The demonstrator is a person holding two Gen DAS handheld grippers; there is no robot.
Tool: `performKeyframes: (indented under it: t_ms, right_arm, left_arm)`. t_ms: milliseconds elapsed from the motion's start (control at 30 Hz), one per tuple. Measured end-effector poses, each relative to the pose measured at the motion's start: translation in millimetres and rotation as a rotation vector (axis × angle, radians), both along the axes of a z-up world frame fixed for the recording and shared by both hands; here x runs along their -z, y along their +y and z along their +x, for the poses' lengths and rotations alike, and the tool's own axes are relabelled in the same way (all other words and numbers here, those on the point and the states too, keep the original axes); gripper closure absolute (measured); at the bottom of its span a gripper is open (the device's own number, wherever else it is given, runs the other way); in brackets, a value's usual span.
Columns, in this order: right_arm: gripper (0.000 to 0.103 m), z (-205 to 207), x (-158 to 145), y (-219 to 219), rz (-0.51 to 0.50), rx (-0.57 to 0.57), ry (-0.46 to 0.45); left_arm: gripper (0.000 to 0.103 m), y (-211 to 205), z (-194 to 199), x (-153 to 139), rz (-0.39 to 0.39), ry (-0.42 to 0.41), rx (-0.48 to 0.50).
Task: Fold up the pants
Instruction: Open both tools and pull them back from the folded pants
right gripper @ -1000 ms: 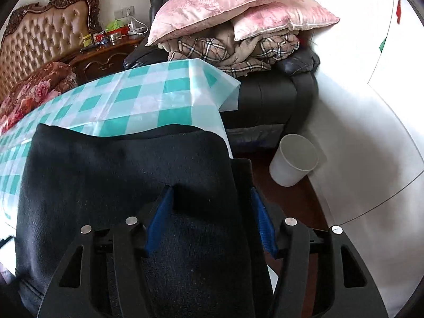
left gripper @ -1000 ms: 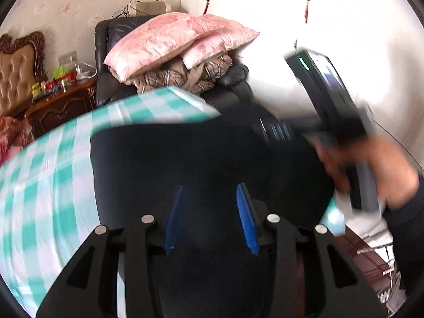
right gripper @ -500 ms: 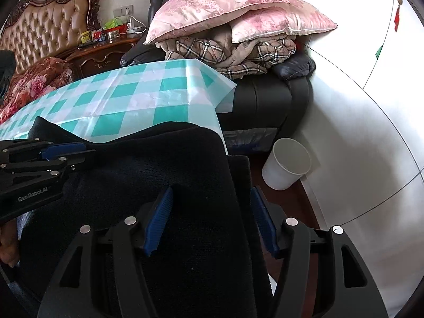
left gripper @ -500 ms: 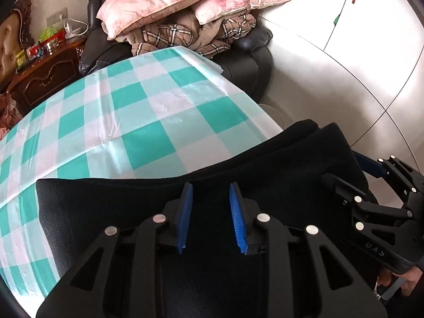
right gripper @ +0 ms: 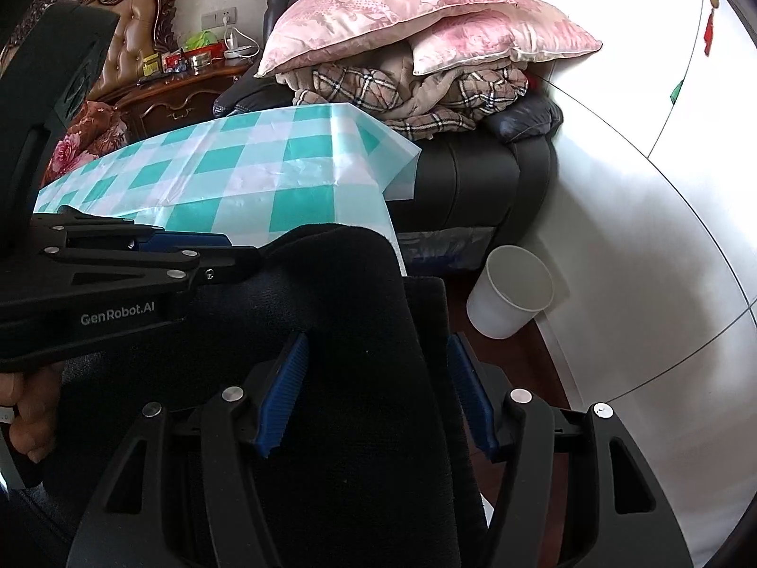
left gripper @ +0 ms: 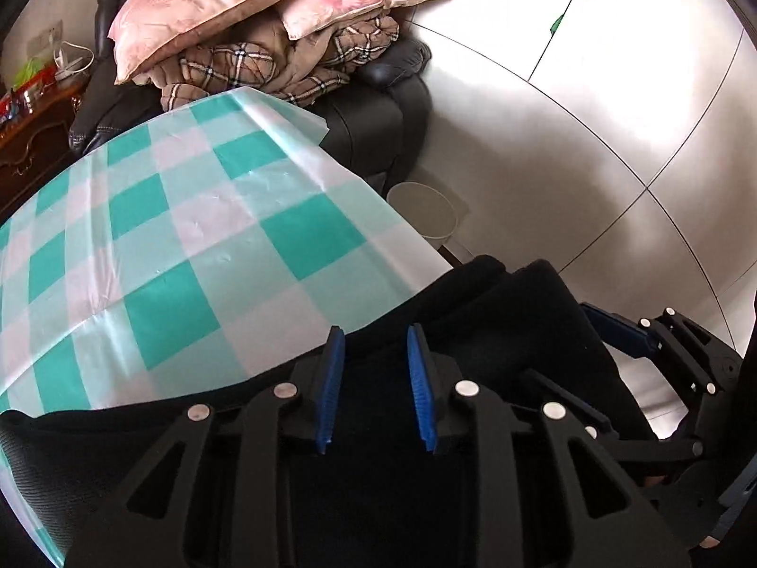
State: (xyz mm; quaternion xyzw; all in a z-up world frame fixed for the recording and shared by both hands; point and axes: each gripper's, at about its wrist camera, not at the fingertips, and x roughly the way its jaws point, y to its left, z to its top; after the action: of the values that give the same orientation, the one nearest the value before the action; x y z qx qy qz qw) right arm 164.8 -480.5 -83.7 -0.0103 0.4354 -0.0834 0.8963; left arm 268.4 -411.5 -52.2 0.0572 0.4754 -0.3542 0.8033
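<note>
Your left tool (left gripper: 374,336) has swung across since a second ago: back then it looked over the dark cloth with your right hand blurred beside it, and now it sits at the far edge of the black pants (left gripper: 497,331), next to your right tool (left gripper: 629,336). Its jaws have just been closing and now stand narrow over a fold of the cloth; whether the blue pads (left gripper: 331,378) actually pinch the fabric you cannot tell from here, since the black cloth hides the contact. Your right tool (right gripper: 374,355) has not shifted, and its jaws stand wide with the thick folded bundle filling the gap between them, seemingly clamped.

The pants (right gripper: 340,284) lie at the near corner of the counter (left gripper: 198,246), on the teal-checked cloth, bunched into a thick dark pile with a rounded folded edge facing away from you. One part hangs over the counter's side above the floor, near the white bin (right gripper: 511,298).
</note>
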Motion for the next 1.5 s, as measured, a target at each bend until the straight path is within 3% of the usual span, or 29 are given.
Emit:
performKeyframes:
  t_ms: [100, 200, 300, 367, 433, 500, 633, 767, 867, 967, 1067, 1167, 1333, 1500]
  right_arm:
    - [0.046, -7.2, -7.1, 1.8, -0.012, 0.005, -0.034]
    - [0.045, -40.9, -31.3, 6.8, -0.012, 0.016, -0.119]
    - [0.045, -70.1, -35.2, -0.6, 0.014, 0.057, -0.132]
    - [0.045, -77.7, -22.2, -9.2, 0.016, 0.075, -0.086]
    - [0.042, -80.0, -8.8, -17.6, 0.049, 0.08, -0.058]
    - [0.039, -79.4, -3.9, -17.8, 0.045, 0.078, -0.06]
    - [0.039, -74.6, -2.3, -15.6, 0.031, 0.075, -0.053]
    - [0.037, -88.9, -21.0, -14.6, 0.048, 0.093, -0.103]
    - [0.033, -106.5, -38.1, -0.3, -0.003, 0.07, -0.123]
    - [0.025, -116.9, -41.7, 19.4, -0.028, 0.02, -0.114]
    - [0.023, -115.9, -24.6, 33.0, -0.07, 0.001, -0.033]
    - [0.021, -120.6, -20.2, 29.3, -0.045, 0.037, -0.029]
    - [0.021, -142.4, -40.1, 40.7, -0.086, 0.054, -0.056]
    - [0.02, -171.1, -59.7, 56.1, -0.08, 0.071, -0.088]
  left_arm:
    - [0.075, 1.6, 0.8, -0.4, -0.003, -0.005, -0.003]
    - [0.073, 7.0, -0.2, -3.0, -0.017, -0.019, -0.017]
    - [0.071, 17.6, -5.0, -13.8, -0.038, -0.052, -0.059]
    - [0.059, 26.5, -13.9, -24.0, -0.036, -0.084, -0.095]
    - [0.032, 43.6, -32.5, -36.6, -0.046, -0.125, -0.139]
    - [0.021, 62.4, -57.2, -48.0, -0.03, -0.165, -0.192]
    - [0.002, 99.6, -117.1, -55.0, -0.037, -0.163, -0.26]
    - [0.002, 123.0, -170.5, -41.9, -0.04, -0.145, -0.312]
    - [0.002, 122.0, -201.1, -27.3, 0.022, -0.16, -0.247]
    - [0.002, 117.9, -206.4, -7.5, 0.086, -0.088, -0.238]
    - [0.003, 125.1, -214.7, -19.9, 0.049, -0.09, -0.244]
    - [0.003, 136.0, -225.3, -32.3, 0.007, -0.092, -0.257]
    - [0.002, 147.4, -243.0, -54.7, 0.032, -0.157, -0.315]
    - [0.002, 158.6, -259.7, -73.9, -0.04, -0.167, -0.309]
